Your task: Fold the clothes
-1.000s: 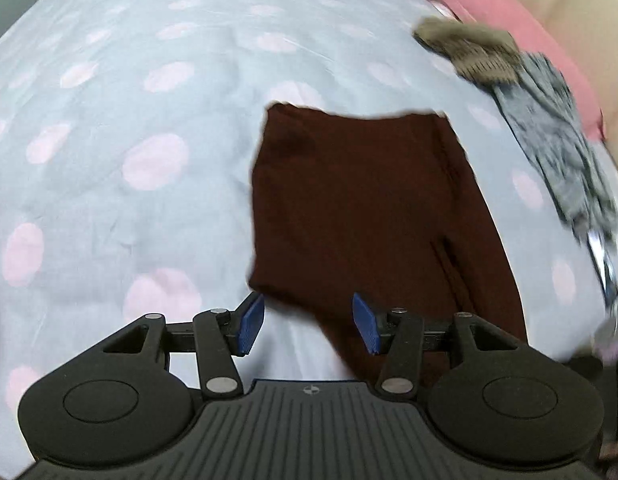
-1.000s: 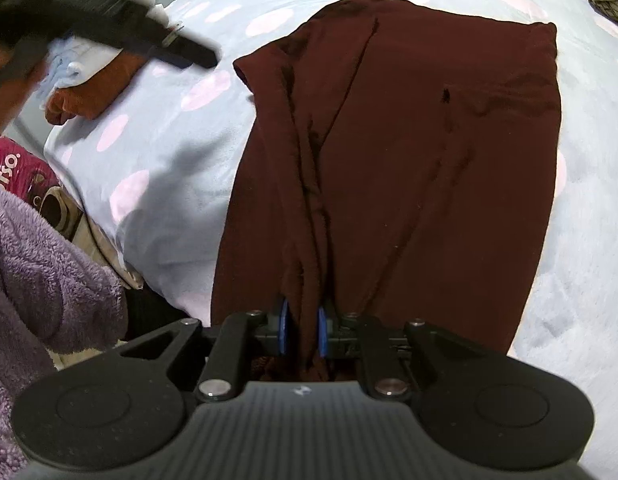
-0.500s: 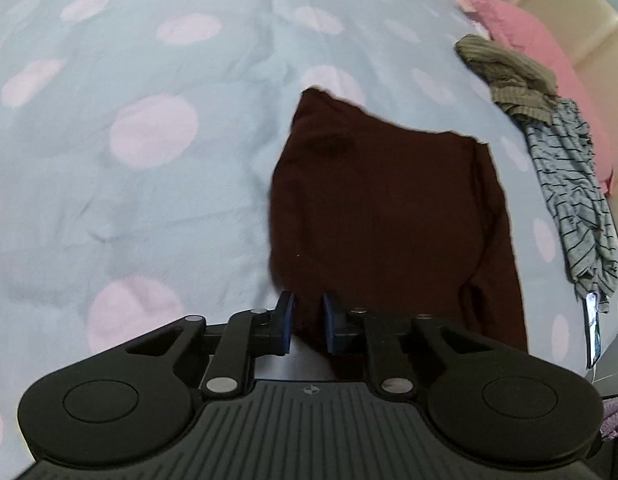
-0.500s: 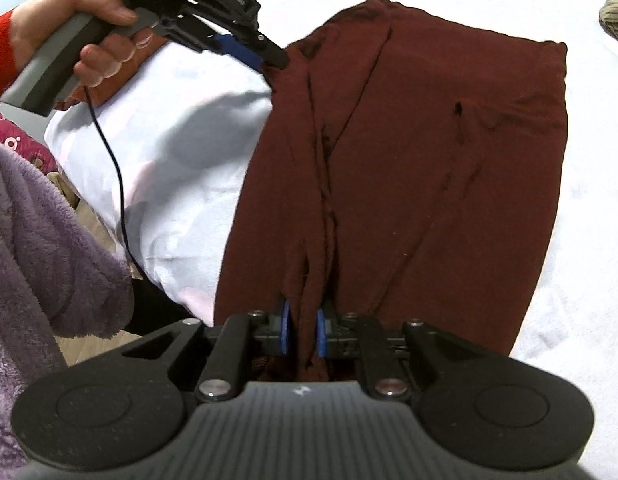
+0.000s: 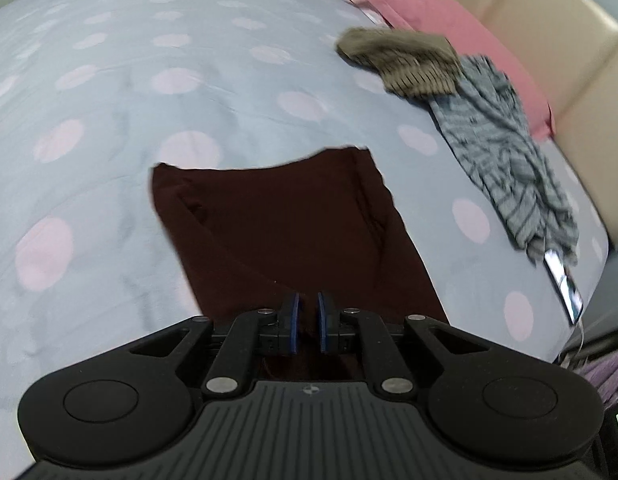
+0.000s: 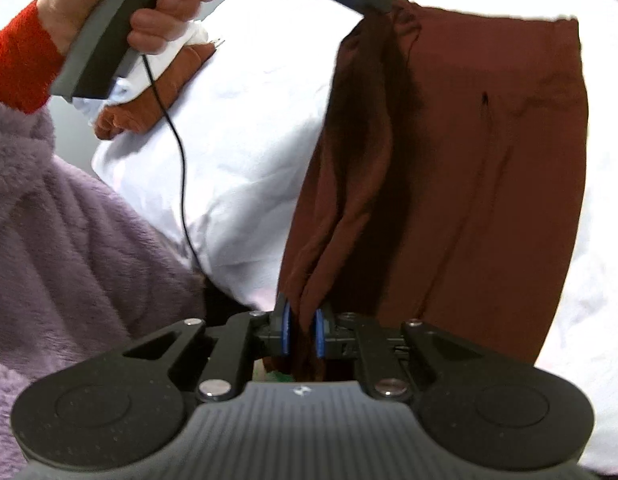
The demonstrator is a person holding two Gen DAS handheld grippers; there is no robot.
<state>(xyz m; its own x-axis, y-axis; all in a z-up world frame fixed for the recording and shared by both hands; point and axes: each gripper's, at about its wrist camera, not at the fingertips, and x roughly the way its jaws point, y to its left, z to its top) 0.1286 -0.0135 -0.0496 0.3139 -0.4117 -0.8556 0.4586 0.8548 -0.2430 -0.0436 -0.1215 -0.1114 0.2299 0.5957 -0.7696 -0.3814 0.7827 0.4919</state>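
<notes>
A maroon garment [image 5: 285, 232] lies spread on the blue, pink-dotted bedspread [image 5: 149, 80]. My left gripper [image 5: 307, 322] grips one of the garment's corners. Its jaws are closing, and dark fabric fills the narrow gap between the blue pads. In the right wrist view the left gripper [image 6: 383, 4] holds that corner bunched and raised off the bed, so the maroon garment's [image 6: 489, 180] left edge hangs in a fold. My right gripper [image 6: 302, 332] is shut on the near end of that same folded edge.
An olive striped garment [image 5: 401, 60] and a grey striped one [image 5: 505, 152] lie at the right, by a pink pillow [image 5: 429, 12] and a beige headboard [image 5: 549, 40]. A phone [image 5: 565, 280] rests near the bed's edge. Folded orange cloth [image 6: 149, 104] sits at the left. A purple fleece sleeve [image 6: 69, 220] is close by.
My left gripper went from open beside the garment's edge to closed on its corner, then raised it. The right gripper kept its grip and stayed put.
</notes>
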